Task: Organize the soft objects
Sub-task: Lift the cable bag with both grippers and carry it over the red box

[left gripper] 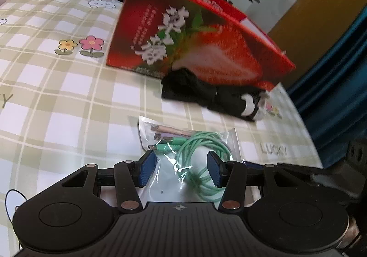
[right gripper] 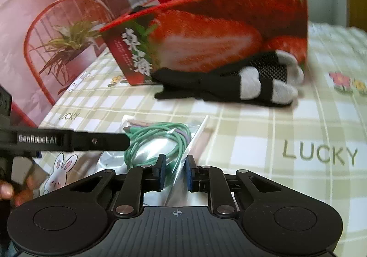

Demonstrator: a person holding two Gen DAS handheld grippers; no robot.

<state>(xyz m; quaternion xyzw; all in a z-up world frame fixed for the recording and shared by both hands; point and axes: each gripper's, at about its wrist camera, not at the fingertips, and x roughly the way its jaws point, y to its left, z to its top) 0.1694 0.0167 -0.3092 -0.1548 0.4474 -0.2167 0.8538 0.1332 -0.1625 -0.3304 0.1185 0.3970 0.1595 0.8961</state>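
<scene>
A clear plastic bag of green cables [left gripper: 197,142] lies on the checked tablecloth [left gripper: 57,96]. My left gripper [left gripper: 181,168] straddles its near end, and the blue pads stand apart from the plastic, so it is open. My right gripper [right gripper: 176,172] is nearly closed, with the bag's [right gripper: 156,142] raised right edge pinched between its pads. One left finger [right gripper: 110,141] reaches in over the bag from the left. Black socks with grey-white toes [left gripper: 206,89] [right gripper: 229,87] lie against the front of a red strawberry box [left gripper: 195,34] [right gripper: 206,34] behind the bag.
A red wire chair [right gripper: 32,34] and a potted plant [right gripper: 66,38] stand beyond the table's left edge. A blue curtain [left gripper: 339,73] hangs past the right edge. A person's hand [right gripper: 6,190] shows at the lower left.
</scene>
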